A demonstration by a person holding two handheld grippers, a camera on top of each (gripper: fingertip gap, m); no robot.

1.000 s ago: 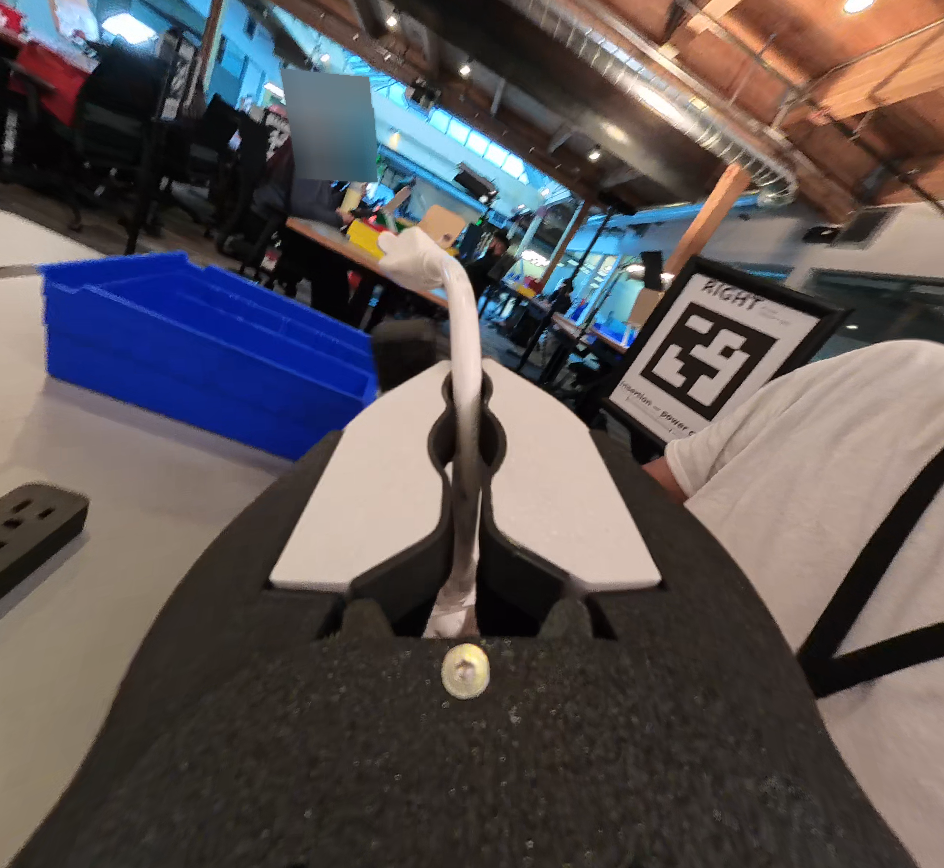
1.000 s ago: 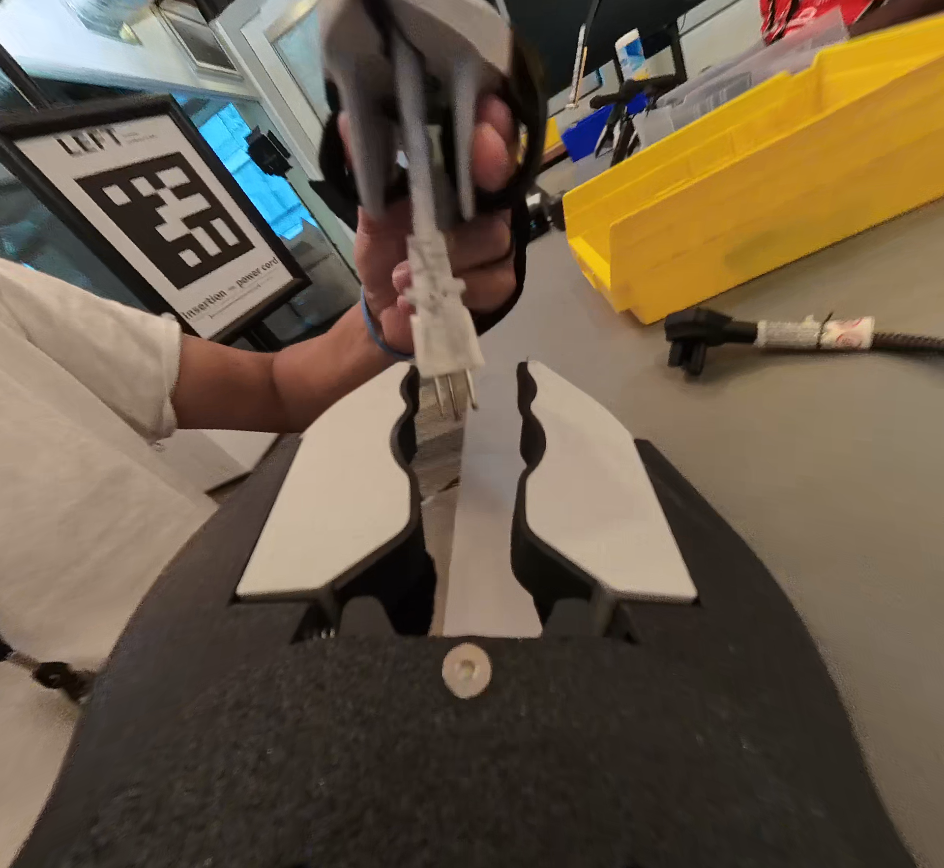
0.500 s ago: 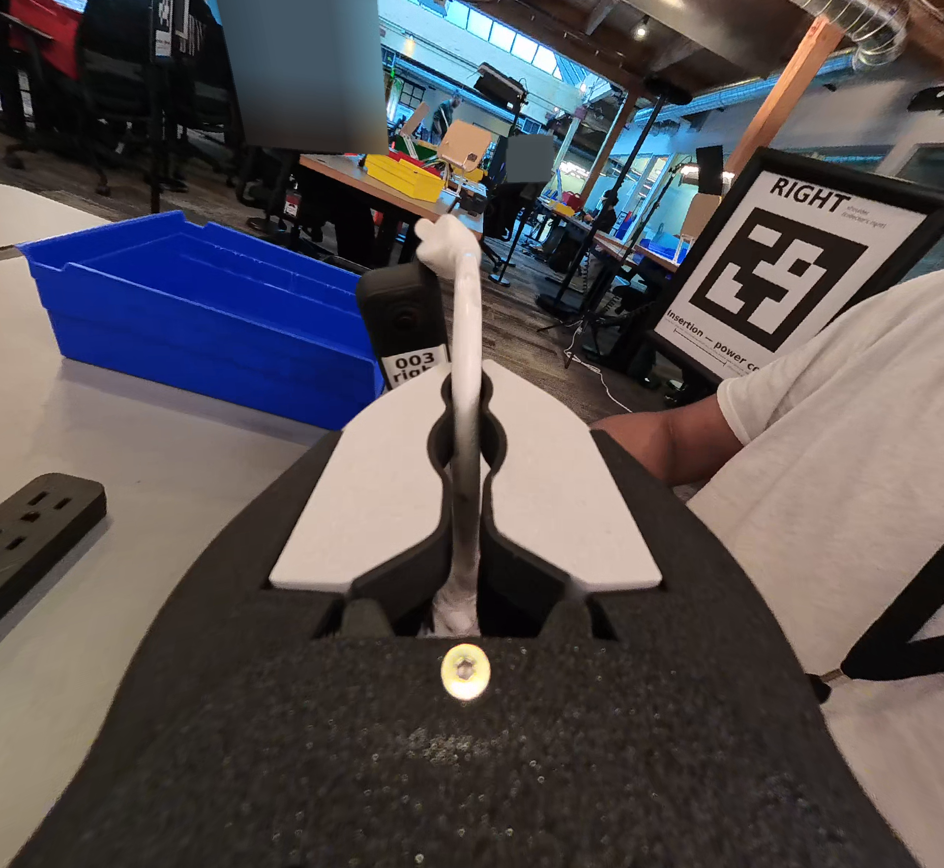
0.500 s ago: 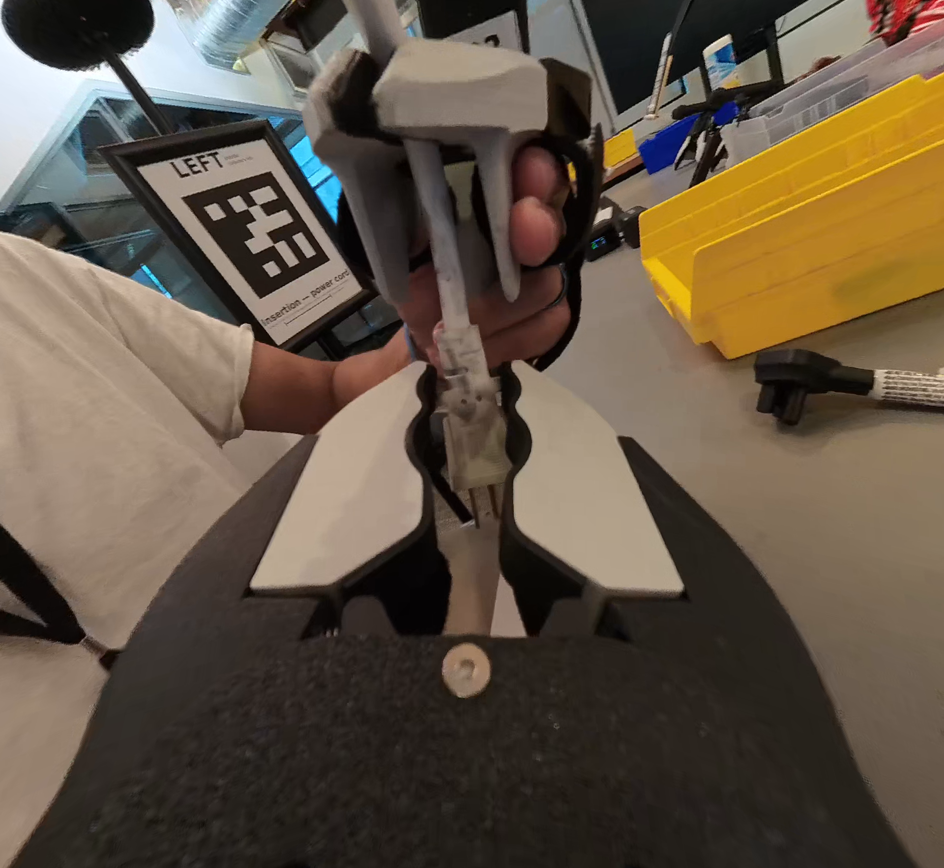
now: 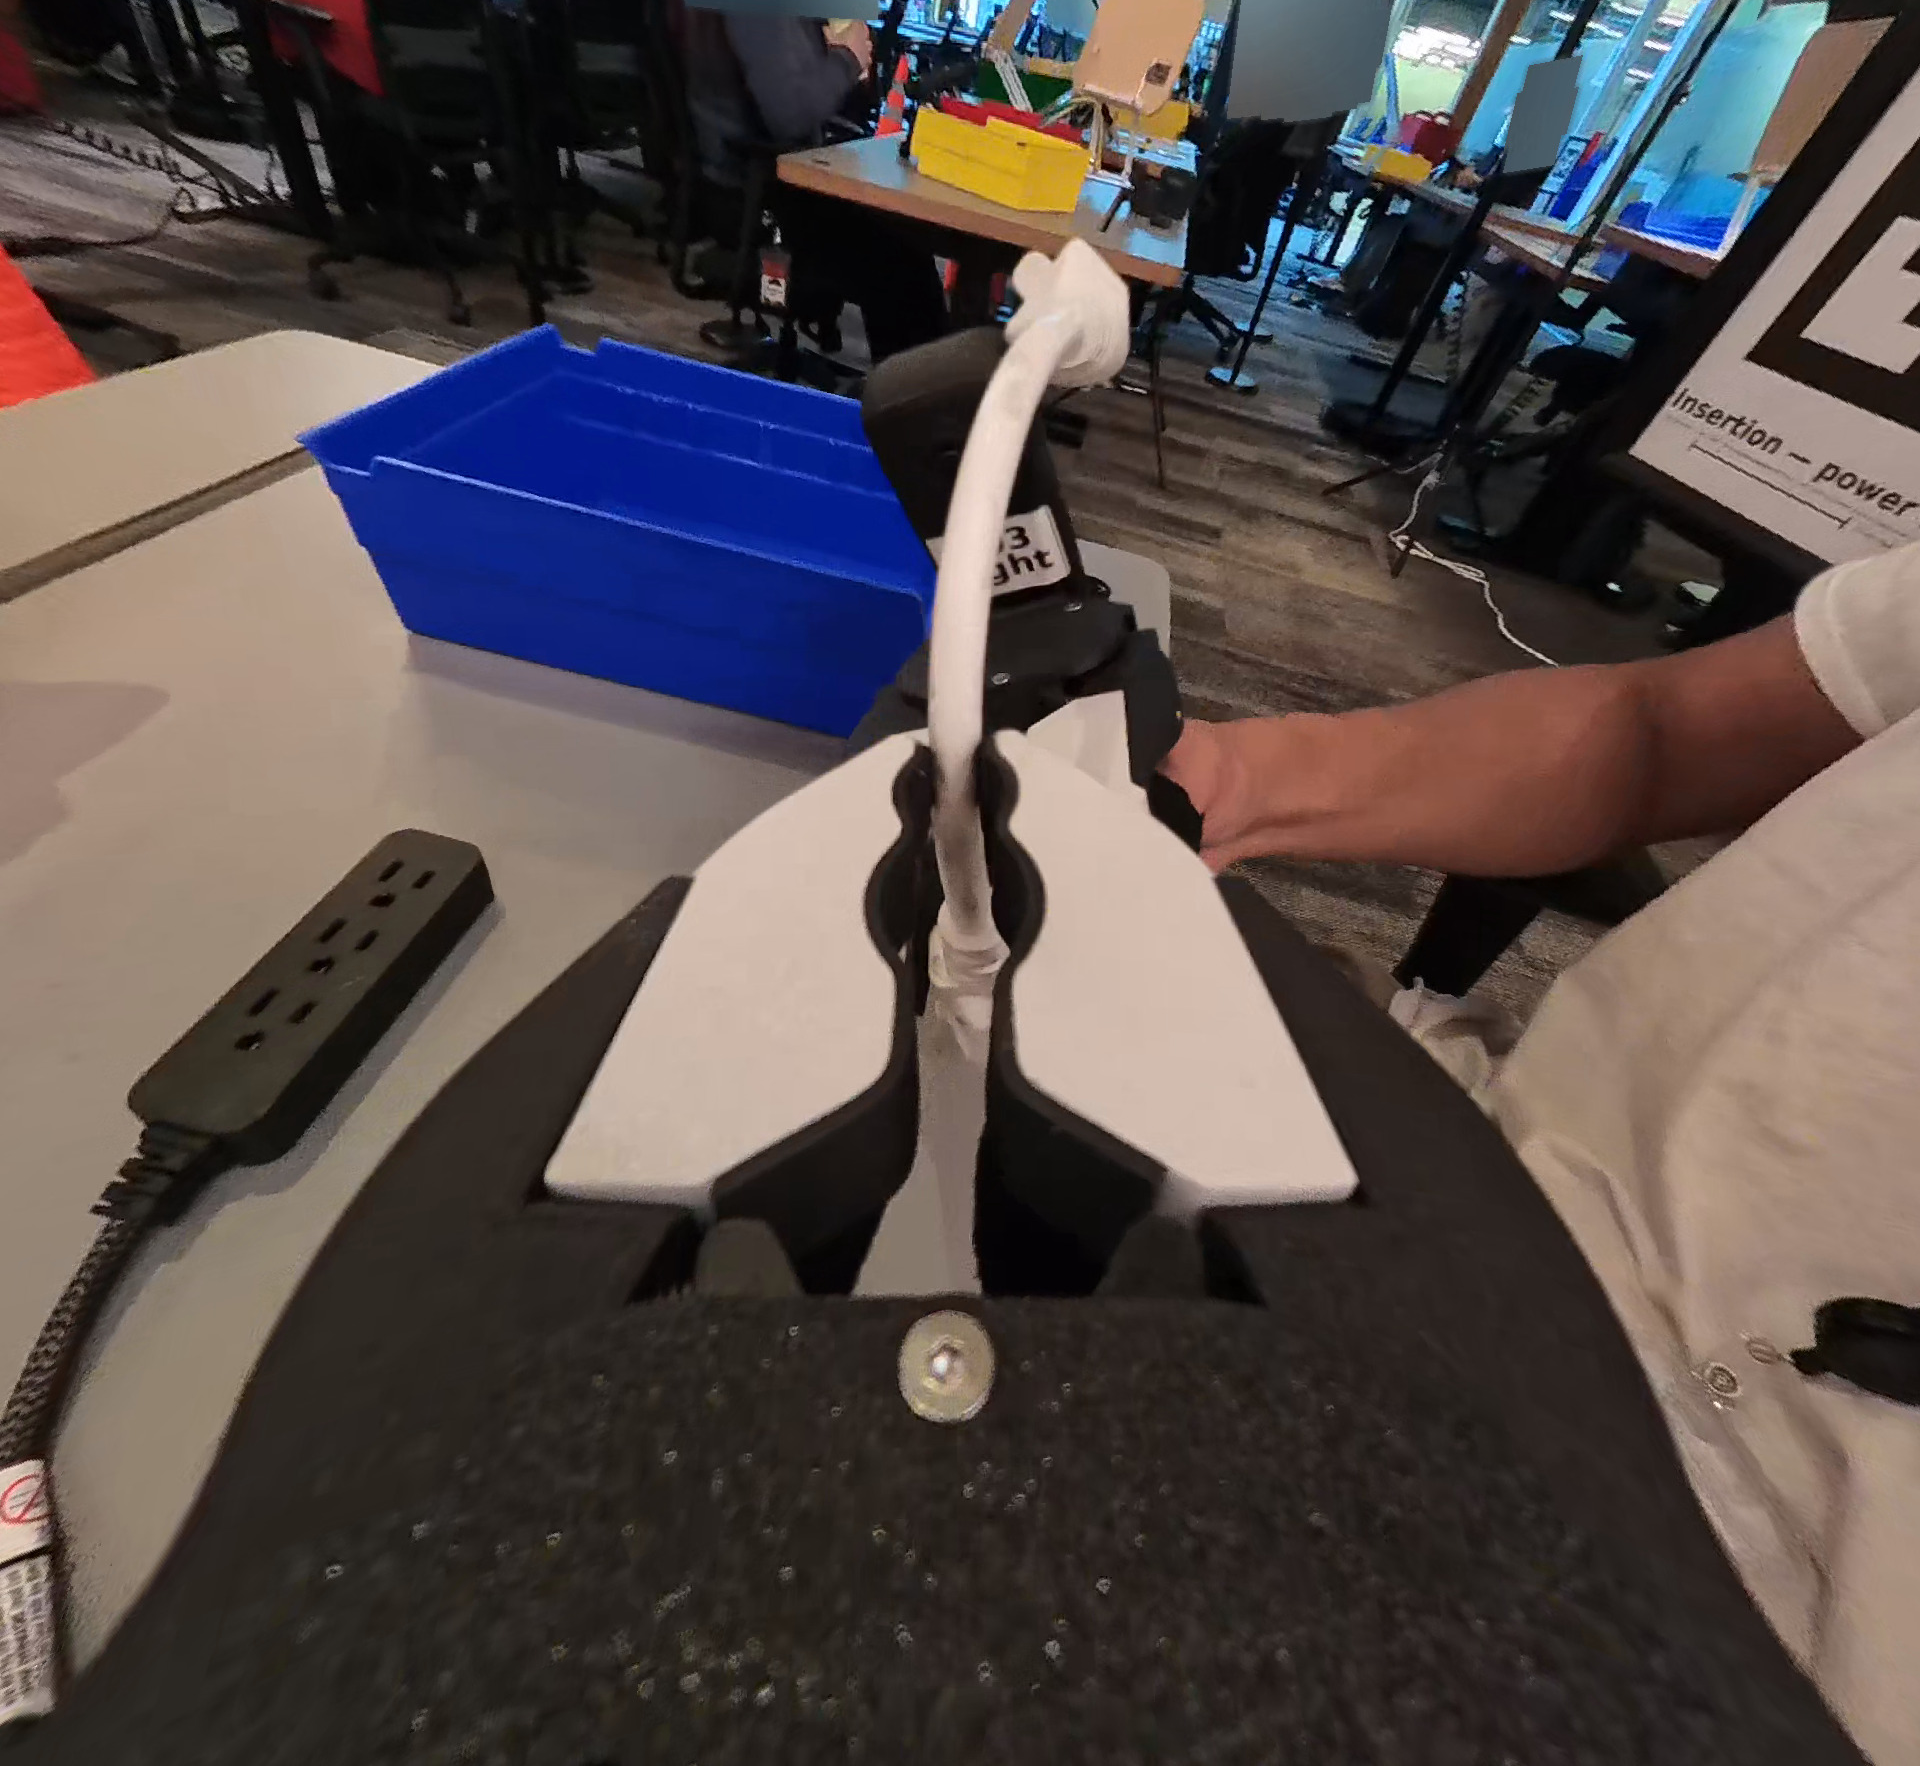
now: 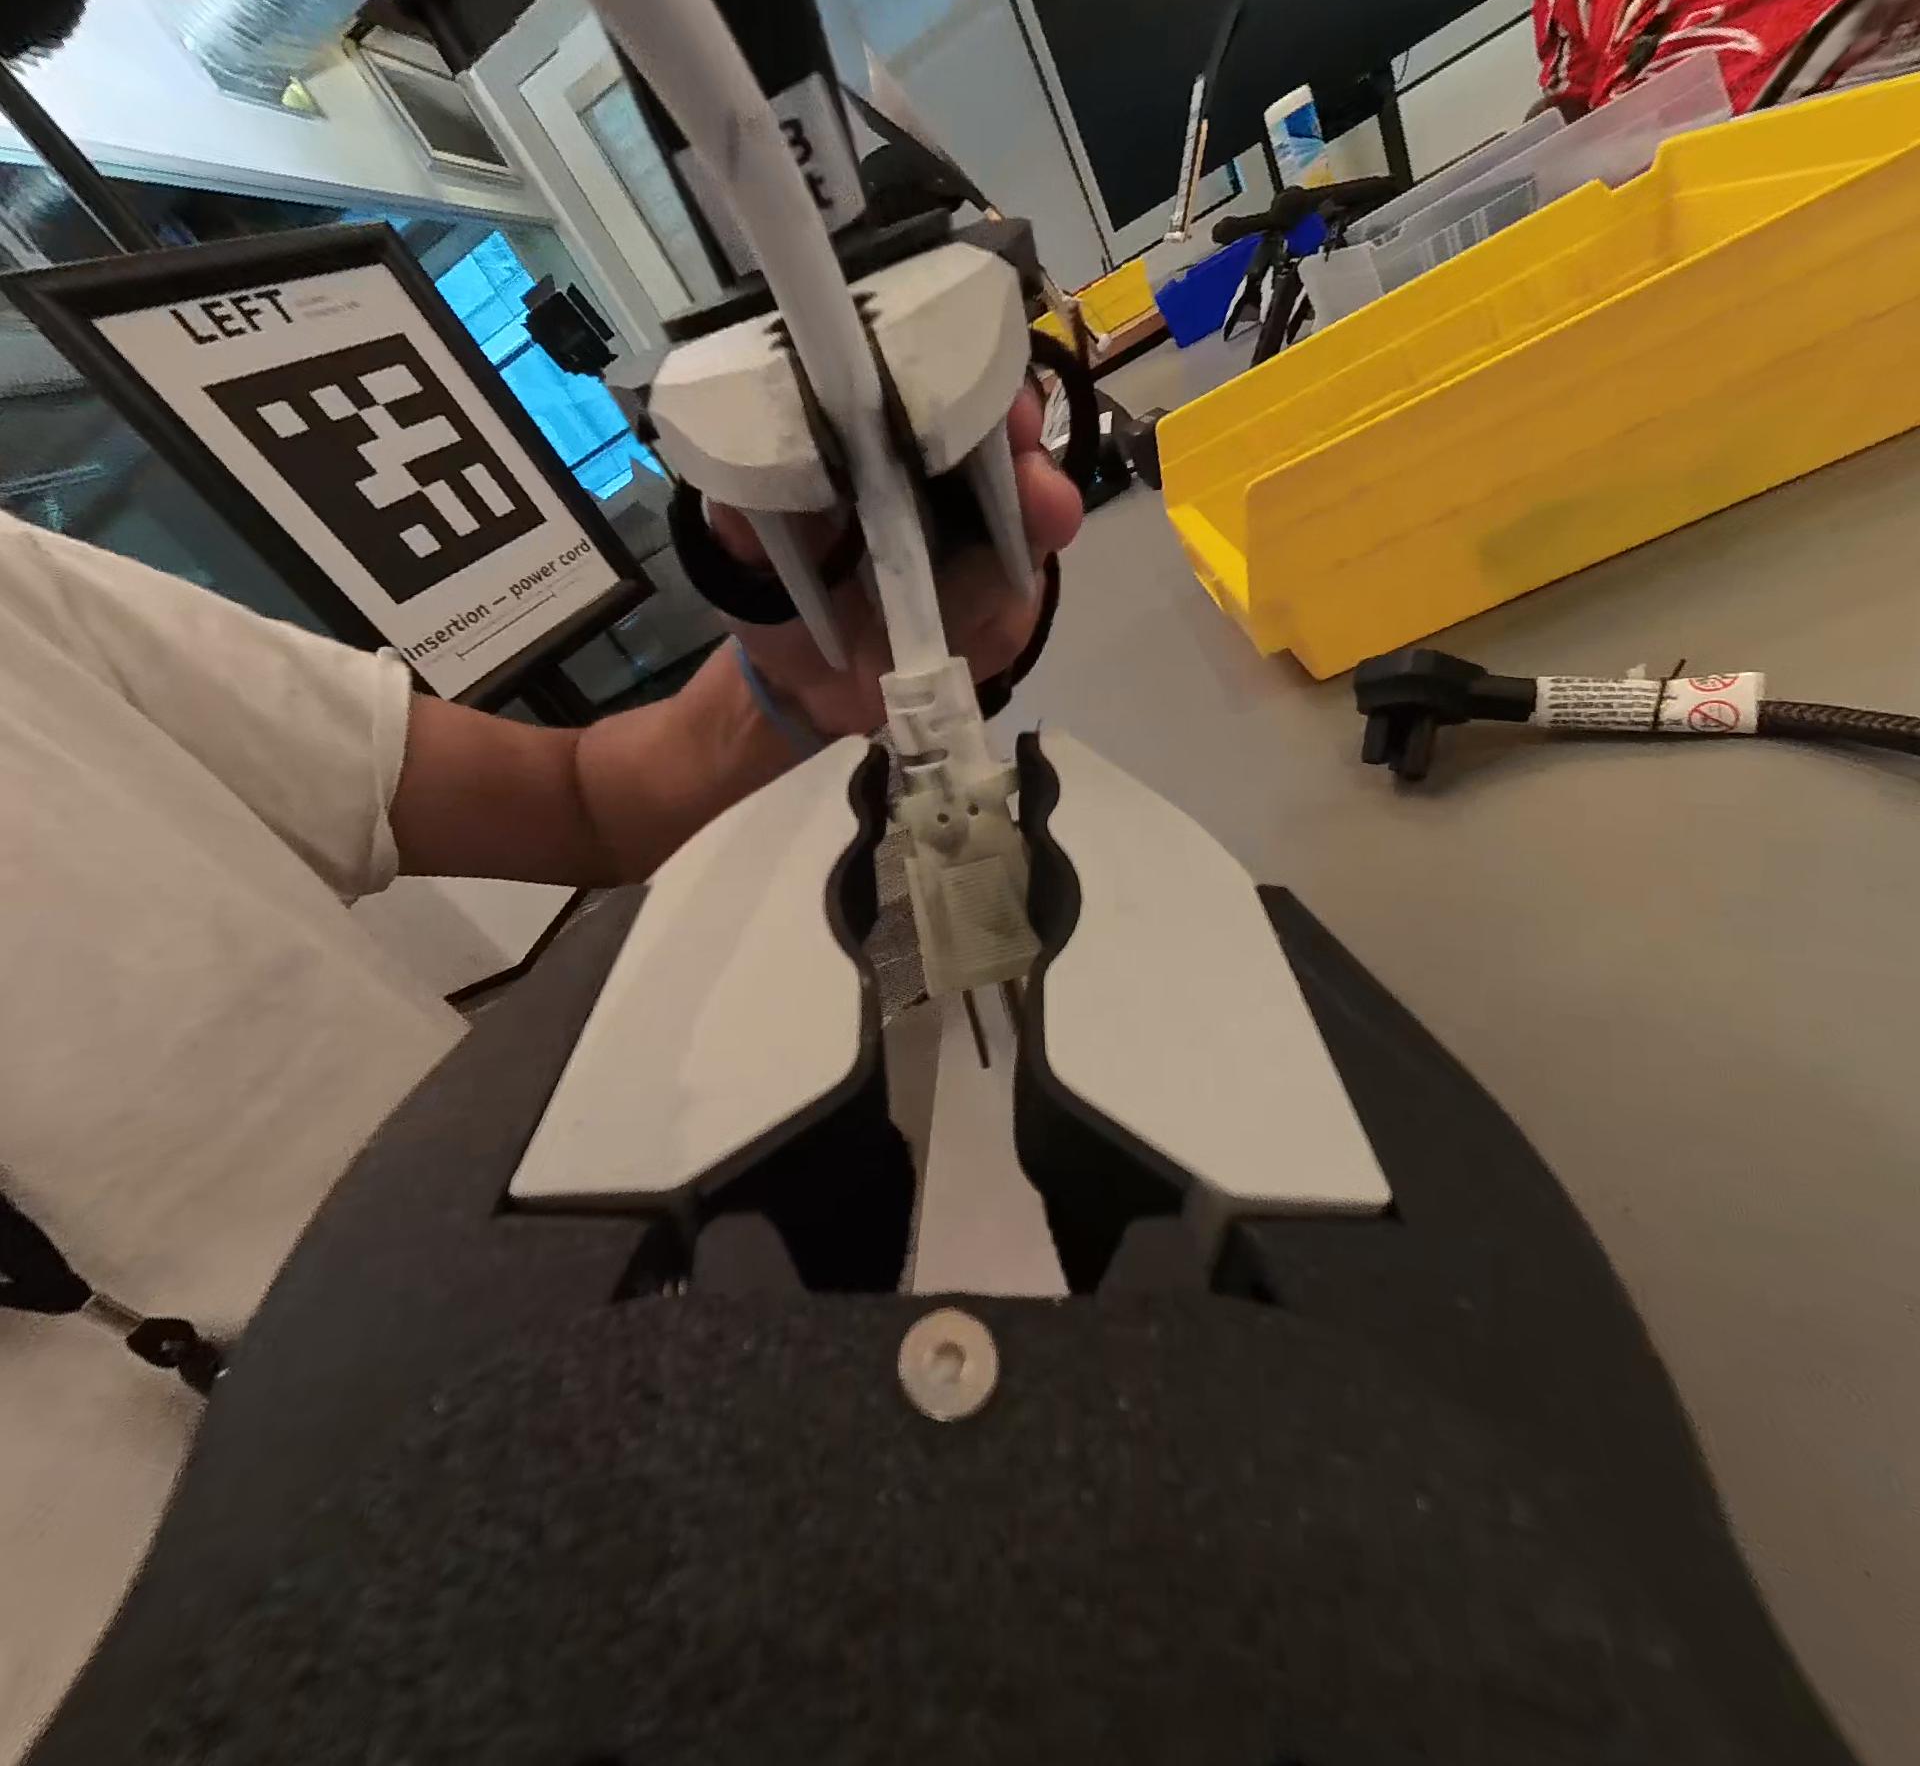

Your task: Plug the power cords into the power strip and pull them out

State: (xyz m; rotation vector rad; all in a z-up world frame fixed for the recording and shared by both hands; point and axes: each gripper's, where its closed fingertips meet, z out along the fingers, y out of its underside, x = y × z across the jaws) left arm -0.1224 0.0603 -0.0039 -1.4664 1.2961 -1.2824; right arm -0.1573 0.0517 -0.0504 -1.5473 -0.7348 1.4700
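My left gripper (image 5: 956,760) is shut on a white power cord (image 5: 971,573), which arcs up from its fingertips to a white end piece (image 5: 1070,314). In the right wrist view the left gripper (image 6: 914,604) hangs above, with the cord (image 6: 831,345) running down through its fingers. My right gripper (image 6: 956,760) is shut on the cord's white plug (image 6: 971,885), prongs pointing back toward the camera. Both grippers are held above the table's near edge. The black power strip (image 5: 322,978) lies flat on the grey table (image 5: 260,760), to the left of my left gripper.
A blue bin (image 5: 623,532) stands behind the strip. A yellow bin (image 6: 1558,386) stands at the right, with a black plug (image 6: 1434,708) on a braided cord in front of it. A framed marker sign (image 6: 353,459) and the person's arm (image 6: 540,781) are to the left. The gap from one gripper's tips to the other's is roughly 5 cm.
My right gripper closed on the white plug as the left gripper lowered it between the fingers. Both grippers tilted down, bringing the table and the power strip further into view.
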